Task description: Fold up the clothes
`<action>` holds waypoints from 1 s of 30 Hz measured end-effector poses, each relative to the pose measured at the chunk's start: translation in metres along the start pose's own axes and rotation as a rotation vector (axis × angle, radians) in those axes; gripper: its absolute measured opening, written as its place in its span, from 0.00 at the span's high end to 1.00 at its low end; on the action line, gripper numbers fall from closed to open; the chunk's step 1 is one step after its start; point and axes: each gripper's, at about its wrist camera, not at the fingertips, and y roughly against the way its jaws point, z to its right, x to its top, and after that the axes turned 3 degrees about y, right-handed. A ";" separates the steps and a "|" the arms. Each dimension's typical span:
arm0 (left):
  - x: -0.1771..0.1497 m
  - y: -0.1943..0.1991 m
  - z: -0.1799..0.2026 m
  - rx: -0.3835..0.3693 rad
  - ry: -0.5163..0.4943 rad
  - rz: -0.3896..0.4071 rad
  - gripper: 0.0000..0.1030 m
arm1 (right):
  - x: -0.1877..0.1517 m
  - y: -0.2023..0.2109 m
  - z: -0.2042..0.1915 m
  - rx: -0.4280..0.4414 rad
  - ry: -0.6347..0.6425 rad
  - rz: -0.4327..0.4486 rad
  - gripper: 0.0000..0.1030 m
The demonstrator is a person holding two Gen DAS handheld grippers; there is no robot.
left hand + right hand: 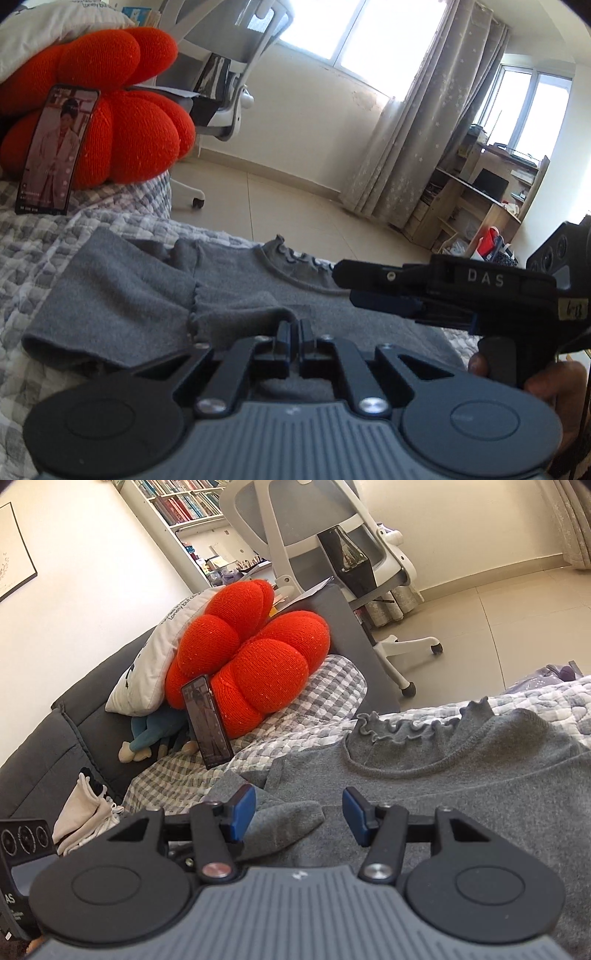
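1. Left tool [294, 328]: clenched on a raised fold of the grey sweater [258, 288], pinched at the near edge.
2. Right tool [299, 816]: released, blue pads [243, 812] apart, hovering over the sweater just above a folded sleeve end [284, 823].
3. Grey sweater: spread flat on the checked quilt [325, 686] of the bed, ruffled collar [402, 723] at the far side.
4. Beyond the sweater: phone [207, 722] propped upright against the red knit cushion [251, 653].
5. Farther behind the sweater: white office chair [332, 546] on the tiled floor.

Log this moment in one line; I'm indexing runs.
left gripper: shut on grey top | right gripper: open over top | fold: unfinished
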 end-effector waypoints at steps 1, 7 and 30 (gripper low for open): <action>-0.003 -0.003 -0.003 0.000 0.007 -0.020 0.97 | 0.000 -0.001 0.000 -0.001 0.003 -0.006 0.45; -0.013 -0.003 -0.008 0.001 0.034 -0.054 0.92 | -0.003 -0.005 -0.002 -0.016 0.022 -0.033 0.44; -0.003 0.000 -0.010 0.095 0.075 0.114 0.81 | -0.003 -0.008 0.004 -0.011 -0.030 -0.054 0.42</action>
